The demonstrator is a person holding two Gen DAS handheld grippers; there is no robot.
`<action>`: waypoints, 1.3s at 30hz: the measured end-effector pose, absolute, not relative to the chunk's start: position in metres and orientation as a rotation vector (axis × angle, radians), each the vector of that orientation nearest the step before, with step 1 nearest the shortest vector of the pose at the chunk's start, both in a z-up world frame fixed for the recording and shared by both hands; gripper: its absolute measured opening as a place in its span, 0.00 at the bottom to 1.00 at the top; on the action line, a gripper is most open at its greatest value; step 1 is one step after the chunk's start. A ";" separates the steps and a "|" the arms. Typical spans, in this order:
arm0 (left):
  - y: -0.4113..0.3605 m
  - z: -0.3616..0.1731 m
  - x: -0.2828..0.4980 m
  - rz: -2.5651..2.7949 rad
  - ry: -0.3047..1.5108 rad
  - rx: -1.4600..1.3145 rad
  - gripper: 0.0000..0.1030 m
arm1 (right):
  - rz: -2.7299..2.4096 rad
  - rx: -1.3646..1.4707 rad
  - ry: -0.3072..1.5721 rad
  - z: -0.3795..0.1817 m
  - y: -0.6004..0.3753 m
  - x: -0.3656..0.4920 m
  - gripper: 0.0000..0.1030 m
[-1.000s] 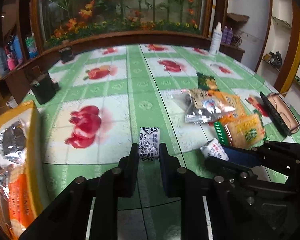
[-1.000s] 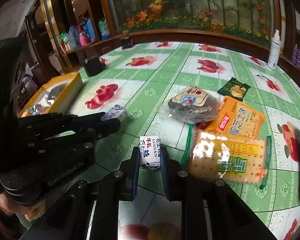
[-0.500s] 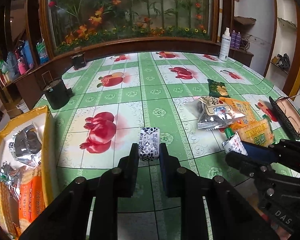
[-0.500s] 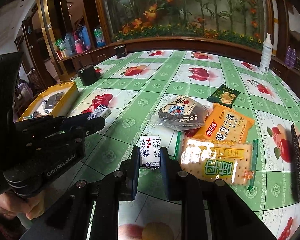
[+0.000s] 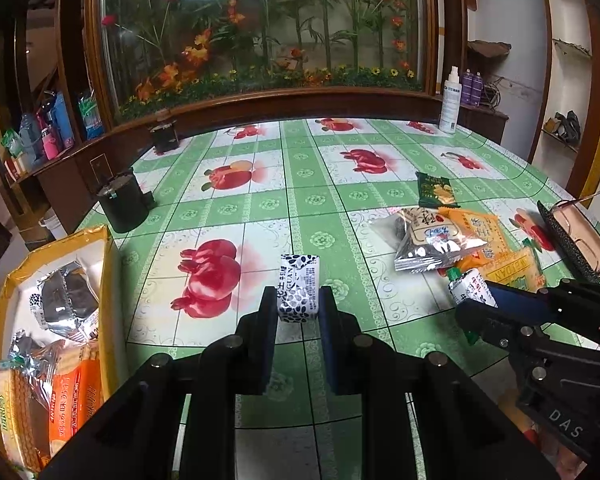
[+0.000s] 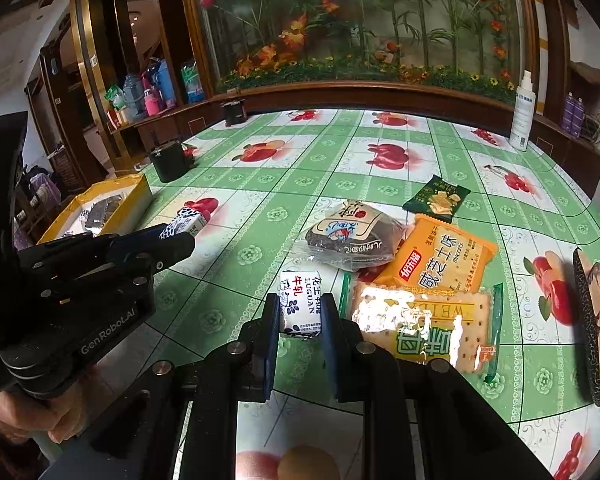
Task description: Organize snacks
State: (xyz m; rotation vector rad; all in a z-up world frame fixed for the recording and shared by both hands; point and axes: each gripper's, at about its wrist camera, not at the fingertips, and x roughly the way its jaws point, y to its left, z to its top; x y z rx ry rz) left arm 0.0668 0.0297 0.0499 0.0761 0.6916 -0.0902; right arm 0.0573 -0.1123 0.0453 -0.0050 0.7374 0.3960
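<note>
Round table with green fruit-print cloth, glass flower display behind it. Over the last second both views have pulled back and higher: more of the tabletop and the display shows now, and the snack pile sits lower and smaller in frame. So both held pieces have come up off the cloth. That reads as pick done, carry starting.

Yellow tray at the table's left edge already holds several packets: a dark wrapped cake and orange stick-snack bags. Likely the drop target.

Loose pile, right of centre: cracker pack, orange biscuit pack, clear-wrapped dark cake, small green packet farther back. All unsorted and in the same spots as a second ago. Open glasses case at the right rim is not a snack.

Left gripper is nearly closed, clamped on a black-and-white candy sticking out forward between the pads, same grip throughout. Right gripper is likewise pinched narrow on a white milk candy, grip unchanged.

Both candies are airborne, near the table's front, the left one closer to the tray. Four packets remain after these.
</note>
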 end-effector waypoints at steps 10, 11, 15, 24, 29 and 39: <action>0.040 0.071 0.054 -0.099 0.623 0.035 0.18 | 0.400 0.021 0.737 0.045 -0.103 0.056 0.21; 0.041 0.072 0.054 -0.098 0.621 0.030 0.18 | 0.398 0.019 0.734 0.045 -0.101 0.056 0.21; 0.044 0.074 0.053 -0.096 0.618 0.022 0.18 | 0.394 0.031 0.731 0.047 -0.099 0.056 0.21; 0.048 0.079 0.050 -0.096 0.613 0.007 0.18 | 0.404 0.064 0.729 0.048 -0.084 0.053 0.21; 0.060 0.087 0.046 -0.083 0.592 -0.038 0.18 | 0.408 0.075 0.741 0.050 -0.061 0.053 0.21; 0.117 0.105 0.034 0.027 0.550 -0.182 0.18 | 0.464 0.117 0.755 0.053 -0.024 0.051 0.21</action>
